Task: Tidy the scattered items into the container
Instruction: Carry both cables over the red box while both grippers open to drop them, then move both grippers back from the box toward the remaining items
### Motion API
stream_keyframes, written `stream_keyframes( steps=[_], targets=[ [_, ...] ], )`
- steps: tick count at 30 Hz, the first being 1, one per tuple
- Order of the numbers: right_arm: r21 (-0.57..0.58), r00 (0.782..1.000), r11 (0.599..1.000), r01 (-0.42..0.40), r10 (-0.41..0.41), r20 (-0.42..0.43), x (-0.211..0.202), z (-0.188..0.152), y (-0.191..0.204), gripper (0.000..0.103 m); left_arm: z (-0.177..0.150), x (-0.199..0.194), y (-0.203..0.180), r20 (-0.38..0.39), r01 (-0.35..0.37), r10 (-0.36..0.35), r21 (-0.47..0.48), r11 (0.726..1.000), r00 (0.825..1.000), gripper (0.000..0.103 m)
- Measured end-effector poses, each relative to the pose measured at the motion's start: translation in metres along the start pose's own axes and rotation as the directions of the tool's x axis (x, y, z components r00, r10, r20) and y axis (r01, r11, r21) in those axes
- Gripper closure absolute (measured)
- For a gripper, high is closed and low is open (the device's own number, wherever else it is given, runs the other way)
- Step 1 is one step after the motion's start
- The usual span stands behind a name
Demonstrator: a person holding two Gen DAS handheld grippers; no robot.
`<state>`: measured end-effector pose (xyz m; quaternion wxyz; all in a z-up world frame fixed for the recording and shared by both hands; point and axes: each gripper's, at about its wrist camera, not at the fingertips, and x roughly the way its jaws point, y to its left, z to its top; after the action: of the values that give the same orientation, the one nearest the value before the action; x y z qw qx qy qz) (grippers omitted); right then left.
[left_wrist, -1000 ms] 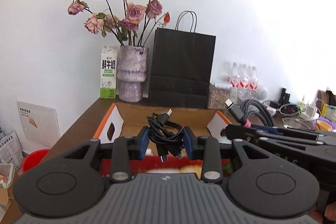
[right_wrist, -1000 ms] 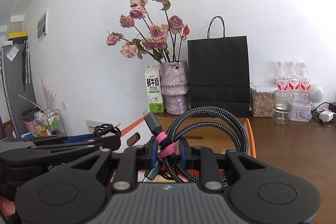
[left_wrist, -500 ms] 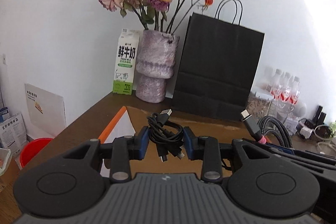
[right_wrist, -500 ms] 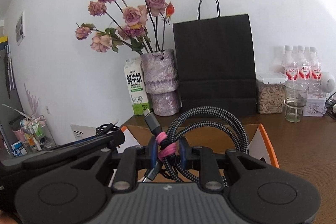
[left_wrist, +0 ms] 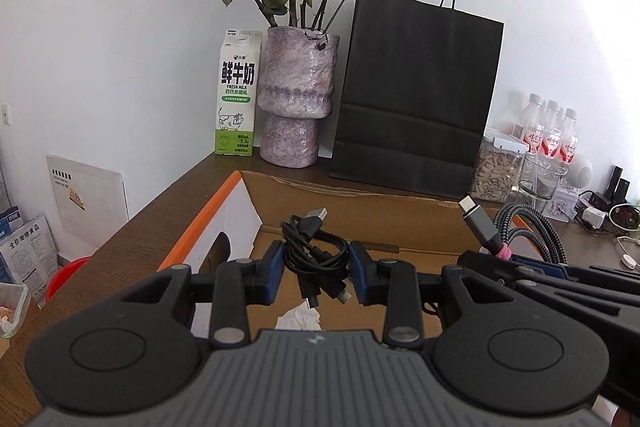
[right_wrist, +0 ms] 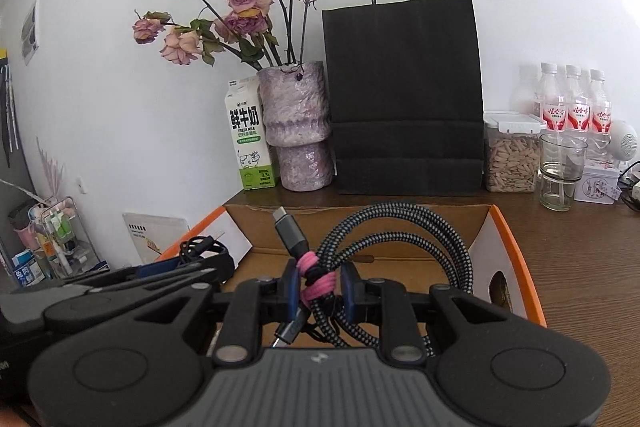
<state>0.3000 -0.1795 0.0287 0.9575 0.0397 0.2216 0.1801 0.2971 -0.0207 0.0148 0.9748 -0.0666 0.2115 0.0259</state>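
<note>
My left gripper (left_wrist: 316,277) is shut on a coiled black USB cable (left_wrist: 314,255), held over the open cardboard box (left_wrist: 352,203) with orange-edged flaps. My right gripper (right_wrist: 320,293) is shut on a braided grey-and-black cable (right_wrist: 404,259) bound with a pink tie (right_wrist: 316,281), also above the box (right_wrist: 360,217). In the left wrist view the braided cable (left_wrist: 532,231) and the right gripper (left_wrist: 516,267) sit at the right. In the right wrist view the left gripper (right_wrist: 188,263) with its black cable (right_wrist: 200,247) lies at the left. A crumpled white tissue (left_wrist: 298,319) lies inside the box.
Behind the box, against the wall, stand a milk carton (left_wrist: 237,95), a purple vase (left_wrist: 296,99) of dried roses and a black paper bag (left_wrist: 416,91). To the right are a jar of seeds (right_wrist: 512,155), a glass (right_wrist: 560,171) and water bottles (right_wrist: 572,107). The wooden table's left edge (left_wrist: 132,227) is near.
Both grippers moved forward and a little down toward the box with their cables; the box interior and back wall items now look closer. Grips are unchanged.
</note>
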Motion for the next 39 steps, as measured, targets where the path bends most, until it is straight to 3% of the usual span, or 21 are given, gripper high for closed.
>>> stream_keyframes(
  steps=[5, 6, 7, 9, 10, 12, 13, 16, 39],
  targets=[
    [-0.005, 1.0, 1.0, -0.001, 0.001, -0.005, 0.0, 0.0, 0.001, 0.083, 0.0, -0.002, -0.001, 0.005, -0.009, 0.009, 0.01, 1.0, 1.0, 0.066],
    [-0.005, 1.0, 1.0, 0.002, -0.002, -0.009, 0.0, 0.0, 0.001, 0.082, 0.0, -0.004, -0.001, 0.01, -0.023, 0.023, 0.011, 1.0, 1.0, 0.064],
    [-0.005, 1.0, 1.0, 0.007, -0.007, -0.012, 0.0, 0.0, 0.001, 0.08, 0.0, -0.007, -0.001, 0.021, -0.04, 0.04, 0.012, 0.999, 0.999, 0.051],
    [-0.01, 0.999, 0.999, 0.033, -0.033, -0.005, -0.002, 0.0, 0.002, 0.066, 0.002, -0.014, -0.001, 0.072, -0.127, 0.126, 0.008, 0.992, 0.989, 0.026],
    [-0.01, 0.998, 0.998, 0.055, -0.055, 0.012, -0.005, 0.0, 0.001, 0.054, 0.003, -0.018, 0.001, 0.102, -0.174, 0.173, -0.004, 0.985, 0.98, 0.005],
    [0.02, 0.995, 0.996, 0.09, -0.09, 0.045, -0.012, 0.003, -0.004, 0.02, 0.005, -0.026, 0.008, 0.172, -0.228, 0.234, -0.055, 0.972, 0.957, 0.0],
    [0.032, 0.995, 0.996, 0.082, -0.084, 0.057, -0.015, 0.004, -0.007, 0.0, 0.007, -0.029, 0.011, 0.179, -0.217, 0.226, -0.071, 0.974, 0.957, 0.0],
    [0.029, 0.996, 0.998, 0.055, -0.057, 0.075, -0.021, 0.005, -0.006, 0.0, 0.01, -0.032, 0.018, 0.175, -0.176, 0.191, -0.096, 0.98, 0.966, 0.0],
    [-0.023, 0.993, 0.996, 0.085, -0.082, 0.09, -0.03, 0.003, 0.005, 0.0, 0.009, -0.034, 0.016, 0.149, -0.191, 0.199, -0.064, 0.979, 0.969, 0.0]
  ],
)
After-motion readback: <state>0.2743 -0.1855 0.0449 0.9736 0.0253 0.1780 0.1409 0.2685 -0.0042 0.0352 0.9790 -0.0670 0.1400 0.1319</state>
